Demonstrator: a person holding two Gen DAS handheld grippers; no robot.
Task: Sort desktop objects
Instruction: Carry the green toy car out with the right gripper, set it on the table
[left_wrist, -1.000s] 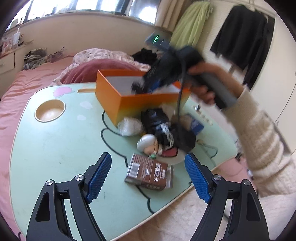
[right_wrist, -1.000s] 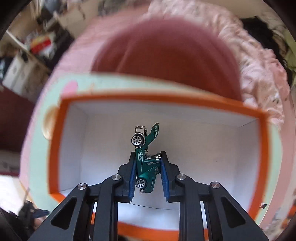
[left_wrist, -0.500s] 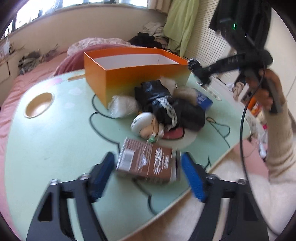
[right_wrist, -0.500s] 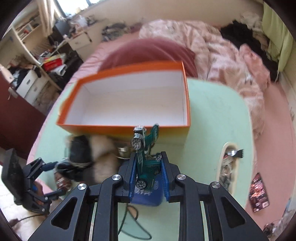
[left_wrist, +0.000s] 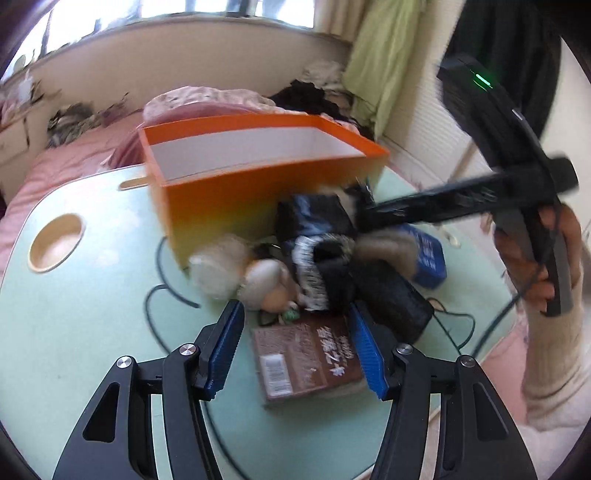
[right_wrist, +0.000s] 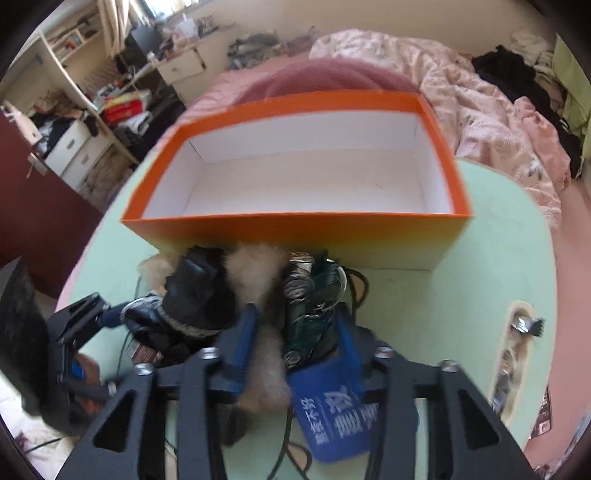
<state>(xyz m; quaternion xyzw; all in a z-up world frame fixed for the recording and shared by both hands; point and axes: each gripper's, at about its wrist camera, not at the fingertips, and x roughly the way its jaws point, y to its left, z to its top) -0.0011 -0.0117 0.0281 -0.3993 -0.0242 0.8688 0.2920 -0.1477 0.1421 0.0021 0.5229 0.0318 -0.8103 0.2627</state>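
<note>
Left-wrist view shows the left gripper (left_wrist: 297, 341), jaws just closing, spread around the brown packet (left_wrist: 306, 360) without touching. Farther right, the right gripper (right_wrist: 295, 328), jaws just opening, releases the green toy car (right_wrist: 312, 306) onto the clutter. The orange box (right_wrist: 295, 229) is empty: sorting is barely begun.

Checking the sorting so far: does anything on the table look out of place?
Yes. The orange box is empty, while the green toy car sits in a jumbled heap on the table against the box's front wall.
</note>
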